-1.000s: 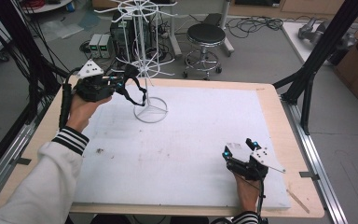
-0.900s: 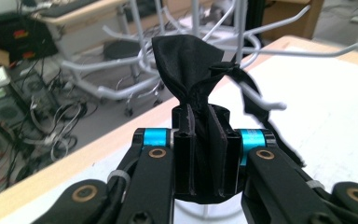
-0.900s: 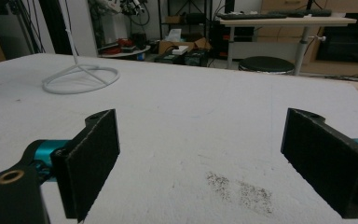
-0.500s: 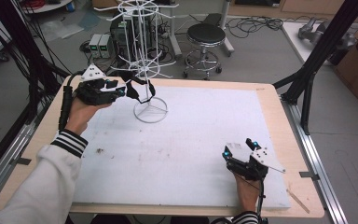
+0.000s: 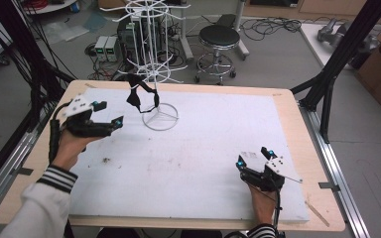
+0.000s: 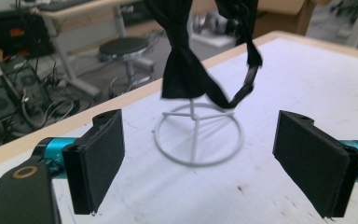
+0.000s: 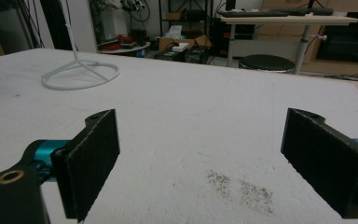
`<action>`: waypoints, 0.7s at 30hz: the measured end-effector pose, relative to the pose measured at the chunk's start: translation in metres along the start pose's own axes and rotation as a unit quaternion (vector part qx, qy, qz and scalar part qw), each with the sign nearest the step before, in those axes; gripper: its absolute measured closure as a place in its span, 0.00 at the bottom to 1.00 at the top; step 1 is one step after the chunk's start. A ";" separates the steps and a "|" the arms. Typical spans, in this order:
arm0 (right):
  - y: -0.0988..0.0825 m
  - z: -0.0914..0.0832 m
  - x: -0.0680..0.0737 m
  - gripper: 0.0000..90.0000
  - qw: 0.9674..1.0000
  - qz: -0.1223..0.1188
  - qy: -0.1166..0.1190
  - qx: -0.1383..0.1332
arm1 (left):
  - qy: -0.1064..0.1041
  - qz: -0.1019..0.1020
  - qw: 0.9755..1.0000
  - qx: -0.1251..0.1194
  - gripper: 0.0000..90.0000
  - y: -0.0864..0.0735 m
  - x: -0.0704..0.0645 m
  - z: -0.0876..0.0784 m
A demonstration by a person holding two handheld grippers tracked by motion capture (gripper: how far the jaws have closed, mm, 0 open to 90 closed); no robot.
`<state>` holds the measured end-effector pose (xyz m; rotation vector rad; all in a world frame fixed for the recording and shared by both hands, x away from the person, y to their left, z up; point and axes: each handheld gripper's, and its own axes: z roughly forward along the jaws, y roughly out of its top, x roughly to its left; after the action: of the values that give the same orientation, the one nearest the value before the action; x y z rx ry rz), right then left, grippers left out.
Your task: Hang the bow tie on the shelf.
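Note:
A black bow tie on a strap (image 5: 140,95) hangs from a lower arm of the white wire rack (image 5: 148,42), just above the rack's ring base (image 5: 160,118). My left gripper (image 5: 110,113) hovers open to the left of the rack, apart from the tie. In the left gripper view the tie (image 6: 185,70) dangles ahead over the ring base (image 6: 196,136), with nothing between the wide-apart jaws of the left gripper (image 6: 205,144). My right gripper (image 5: 255,155) rests open on the white mat near the front right; in its own view the right gripper (image 7: 200,149) holds nothing.
A white mat (image 5: 213,134) covers the wooden table (image 5: 297,129). A dark smudge (image 7: 240,186) marks the mat ahead of the right jaws. Behind the table stand a black stool (image 5: 219,39) and floor cables. Black frame posts (image 5: 337,64) rise at the right edge.
My left gripper has let go of the bow tie and drawn back to the left and toward the person. The tie now hangs free on the rack. The right gripper has stayed put.

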<state>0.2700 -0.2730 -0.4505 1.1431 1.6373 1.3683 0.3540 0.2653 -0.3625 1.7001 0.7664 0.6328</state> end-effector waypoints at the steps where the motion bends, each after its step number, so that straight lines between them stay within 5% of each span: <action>1: 0.000 0.000 0.000 0.12 1.000 -0.003 0.000 0.001 | 0.001 -0.003 1.000 -0.011 0.19 -0.012 0.000 -0.007; 10: 0.000 -0.001 -0.002 0.12 1.000 0.006 0.004 -0.002 | 0.022 -0.008 0.997 -0.071 0.19 -0.066 -0.008 -0.038; 14: -0.001 -0.002 -0.002 0.12 1.000 0.011 0.004 -0.011 | 0.032 -0.009 0.993 -0.113 0.19 -0.084 -0.018 -0.043; 21: -0.002 -0.005 -0.004 0.12 0.999 0.020 0.007 -0.026 | 0.046 -0.033 0.991 -0.122 0.19 -0.104 -0.023 -0.040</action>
<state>0.2666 -0.2786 -0.4515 1.1439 1.5873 1.4385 0.2916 0.2914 -0.4539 1.4250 0.7736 0.7334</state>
